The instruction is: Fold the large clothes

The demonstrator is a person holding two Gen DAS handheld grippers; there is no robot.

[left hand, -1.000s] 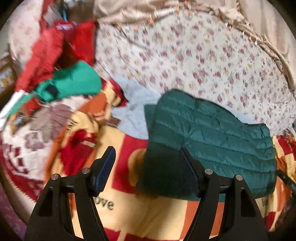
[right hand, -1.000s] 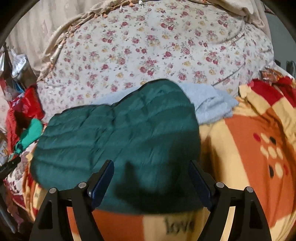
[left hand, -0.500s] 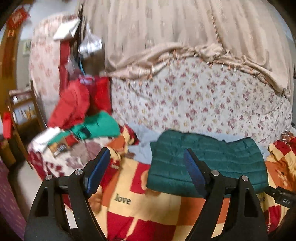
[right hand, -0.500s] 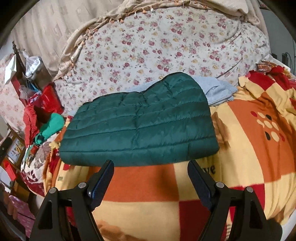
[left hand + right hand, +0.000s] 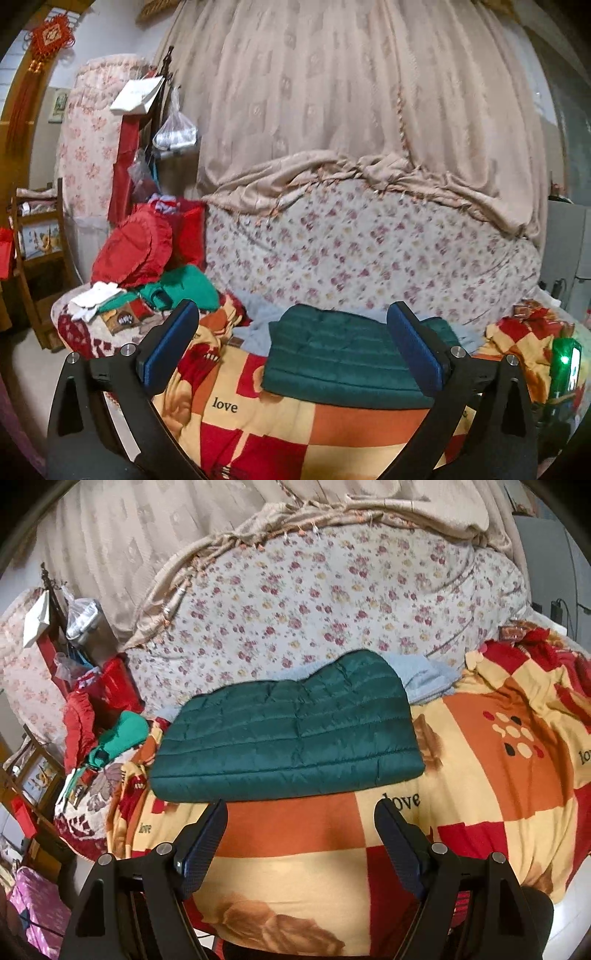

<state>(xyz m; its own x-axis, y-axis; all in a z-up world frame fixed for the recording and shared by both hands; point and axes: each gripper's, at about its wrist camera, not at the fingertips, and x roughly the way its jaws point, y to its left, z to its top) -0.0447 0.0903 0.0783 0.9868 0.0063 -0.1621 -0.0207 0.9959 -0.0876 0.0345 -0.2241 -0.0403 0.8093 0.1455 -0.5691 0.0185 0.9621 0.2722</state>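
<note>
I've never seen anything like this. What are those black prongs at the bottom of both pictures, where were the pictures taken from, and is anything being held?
No robot here: a person holds a two-finger gripper in each hand, each with a fisheye camera looking along its fingers. One picture comes from the left gripper, the other from the right gripper. Both are open and hold nothing. Ahead, a folded green jacket lies on a checked blanket, partly over a pale blue cloth. Behind is a floral quilt. To the left sits a pile of red and green clothes.

Dark green quilted jacket (image 5: 288, 734) on an orange, red and cream checked blanket (image 5: 332, 830); floral quilt (image 5: 332, 590) behind.
</note>
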